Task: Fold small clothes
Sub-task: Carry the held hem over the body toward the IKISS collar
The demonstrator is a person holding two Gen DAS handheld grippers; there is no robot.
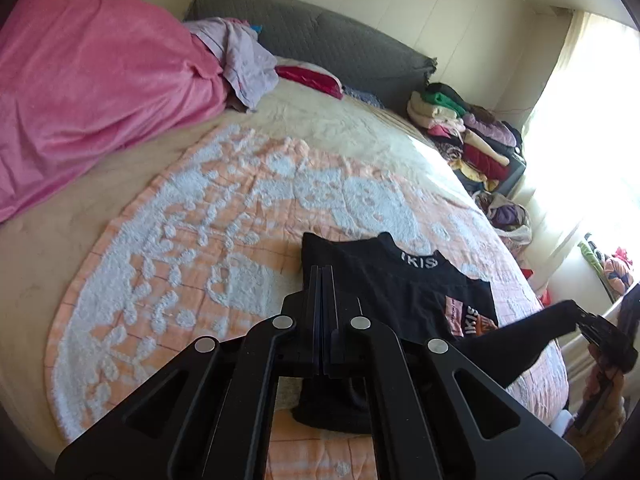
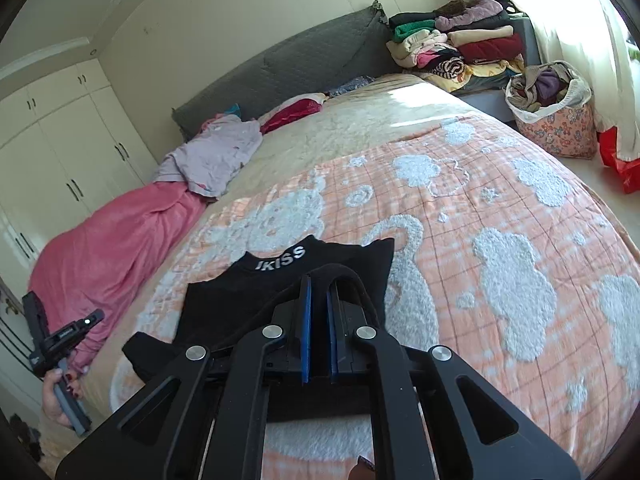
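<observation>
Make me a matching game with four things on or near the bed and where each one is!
Things:
1. black shirt
2. pink blanket
3. flowery bag
4. grey headboard

Places:
A. on the floor by the curtain, stuffed with clothes
B. standing against the wall at the far end of the bed
C. on the orange and white bedspread, pinched by both grippers
D. heaped along the bed's edge on the wardrobe side

Pairs: 1-C, 2-D, 3-A, 4-B
</observation>
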